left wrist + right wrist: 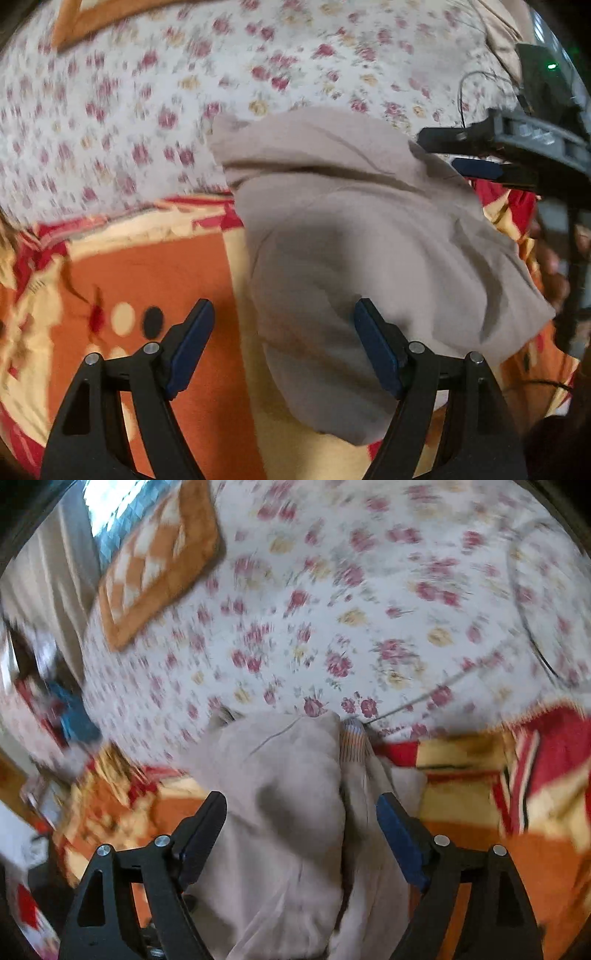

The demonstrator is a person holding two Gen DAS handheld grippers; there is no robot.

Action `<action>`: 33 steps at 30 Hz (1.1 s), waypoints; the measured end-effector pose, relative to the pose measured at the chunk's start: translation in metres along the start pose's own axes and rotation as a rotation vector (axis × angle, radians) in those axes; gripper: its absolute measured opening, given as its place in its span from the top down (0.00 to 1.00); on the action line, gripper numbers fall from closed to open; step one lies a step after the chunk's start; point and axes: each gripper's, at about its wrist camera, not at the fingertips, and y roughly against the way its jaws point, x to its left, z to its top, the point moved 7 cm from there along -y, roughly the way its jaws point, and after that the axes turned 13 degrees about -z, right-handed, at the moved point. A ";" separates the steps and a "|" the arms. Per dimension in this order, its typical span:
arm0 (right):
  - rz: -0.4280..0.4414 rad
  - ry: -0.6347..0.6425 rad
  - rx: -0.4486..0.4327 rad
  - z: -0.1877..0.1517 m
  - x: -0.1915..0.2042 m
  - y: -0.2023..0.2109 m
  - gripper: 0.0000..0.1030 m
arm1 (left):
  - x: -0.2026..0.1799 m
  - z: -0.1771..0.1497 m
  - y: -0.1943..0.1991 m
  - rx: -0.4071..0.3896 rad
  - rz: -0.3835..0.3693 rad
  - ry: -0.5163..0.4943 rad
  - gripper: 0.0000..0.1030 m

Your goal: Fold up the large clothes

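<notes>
A beige garment [369, 240] lies bunched on an orange, red and cream blanket [147, 266]. My left gripper [284, 325] is open, its fingers wide apart above the garment's lower left edge, one finger over the blanket and one over the cloth. In the right wrist view the same beige garment [288, 812] fills the space between the fingers of my right gripper [301, 812], which is open. A striped cuff [352, 738] shows at the garment's far end. The right gripper [480, 162] also shows at the right of the left wrist view.
A white floral bedsheet [332, 609] covers the bed beyond the blanket [480, 812]. An orange checked cushion [159, 561] lies at the far left of the sheet. A thin cable [413, 698] runs over the sheet. Clutter stands at the left bed edge.
</notes>
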 end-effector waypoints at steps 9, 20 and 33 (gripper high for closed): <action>0.036 0.030 -0.048 0.002 0.007 -0.022 0.99 | -0.017 -0.009 -0.020 0.038 -0.062 -0.017 0.24; -0.174 -0.142 0.001 -0.024 -0.063 -0.016 0.88 | -0.016 -0.022 -0.009 0.045 -0.128 0.008 0.21; -0.058 0.080 0.014 -0.004 0.038 -0.035 0.47 | -0.018 -0.038 -0.026 0.068 -0.148 0.021 0.20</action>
